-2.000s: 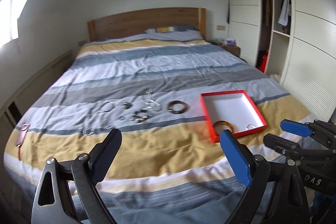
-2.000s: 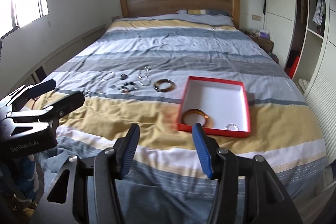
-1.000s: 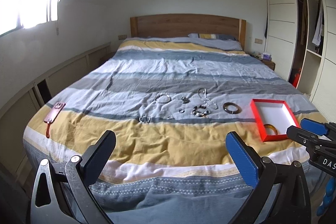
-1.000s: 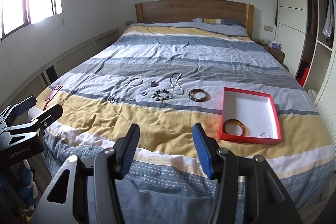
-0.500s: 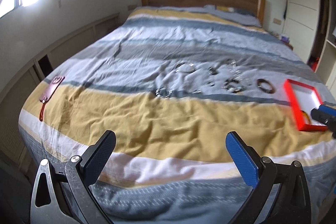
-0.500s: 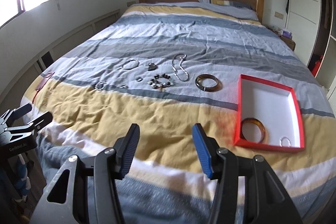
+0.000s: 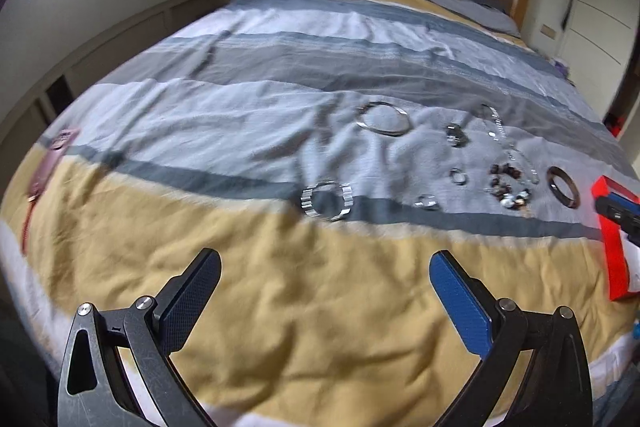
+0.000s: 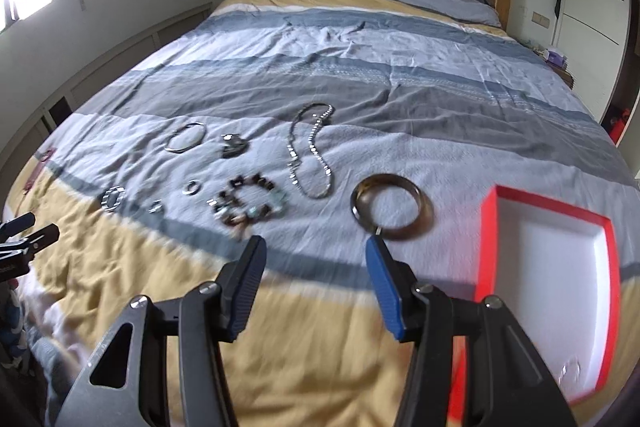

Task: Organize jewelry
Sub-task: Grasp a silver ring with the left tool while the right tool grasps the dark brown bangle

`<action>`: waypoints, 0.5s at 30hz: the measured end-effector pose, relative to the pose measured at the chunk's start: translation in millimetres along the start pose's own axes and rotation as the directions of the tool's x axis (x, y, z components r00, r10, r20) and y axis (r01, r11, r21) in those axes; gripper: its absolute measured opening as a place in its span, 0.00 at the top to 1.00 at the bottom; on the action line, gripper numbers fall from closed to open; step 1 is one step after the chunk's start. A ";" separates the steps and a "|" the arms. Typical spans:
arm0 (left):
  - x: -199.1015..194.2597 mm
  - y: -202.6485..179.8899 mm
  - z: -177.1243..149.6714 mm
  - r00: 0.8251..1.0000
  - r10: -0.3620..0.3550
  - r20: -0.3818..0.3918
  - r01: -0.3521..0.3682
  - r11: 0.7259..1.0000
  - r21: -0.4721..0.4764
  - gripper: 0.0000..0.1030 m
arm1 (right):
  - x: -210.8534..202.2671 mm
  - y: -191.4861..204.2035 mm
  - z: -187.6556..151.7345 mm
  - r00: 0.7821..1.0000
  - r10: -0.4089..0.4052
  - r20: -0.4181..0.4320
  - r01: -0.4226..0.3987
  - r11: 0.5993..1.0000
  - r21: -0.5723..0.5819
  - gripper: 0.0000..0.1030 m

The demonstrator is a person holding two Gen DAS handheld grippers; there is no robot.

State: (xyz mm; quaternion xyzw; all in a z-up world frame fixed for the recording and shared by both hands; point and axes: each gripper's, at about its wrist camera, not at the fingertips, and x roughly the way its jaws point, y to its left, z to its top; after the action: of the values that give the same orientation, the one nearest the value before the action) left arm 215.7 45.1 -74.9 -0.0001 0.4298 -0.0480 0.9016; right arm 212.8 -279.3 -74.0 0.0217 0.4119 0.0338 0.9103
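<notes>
- Both tongs hang over the bed (image 8: 400,75), jaws wide apart and holding nothing: left gripper (image 7: 325,267), right gripper (image 8: 316,247).
- Jewelry lies left of the red box (image 8: 486,247): brown bangle (image 8: 392,213) nearest it, then chain necklace (image 8: 310,151), bead bracelet (image 8: 250,205), and silver link bracelet (image 7: 327,200).
- Something small, perhaps a ring, glints inside the box.

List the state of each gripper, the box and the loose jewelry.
left gripper: open, empty
right gripper: open, empty
red box: lidless, on the bed
brown bangle: flat on the bedspread, outside the box
silver chain: loose on the bedspread
beaded bracelet: on the bedspread
</notes>
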 end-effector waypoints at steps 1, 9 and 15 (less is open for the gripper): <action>8.6 -7.9 3.2 1.000 -0.030 -0.007 0.030 0.999 0.016 0.06 | 6.0 -0.9 1.5 1.000 -0.003 -0.006 0.003 1.000 -0.003 0.52; 75.6 -60.2 25.1 0.990 -0.114 -0.080 0.123 0.986 0.114 0.38 | 59.2 -20.2 13.7 0.998 0.003 -0.070 -0.005 1.000 -0.019 0.53; 106.6 -65.2 30.8 0.990 -0.092 -0.108 0.103 0.989 0.105 0.47 | 94.4 -28.5 17.9 0.991 0.002 -0.134 -0.005 1.000 -0.023 0.68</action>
State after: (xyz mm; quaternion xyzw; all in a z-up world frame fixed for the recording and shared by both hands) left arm 300.7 -30.4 -135.4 0.0313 0.4717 -0.1159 0.8736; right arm 289.7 -300.4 -134.7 0.0096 0.4717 0.0414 0.8808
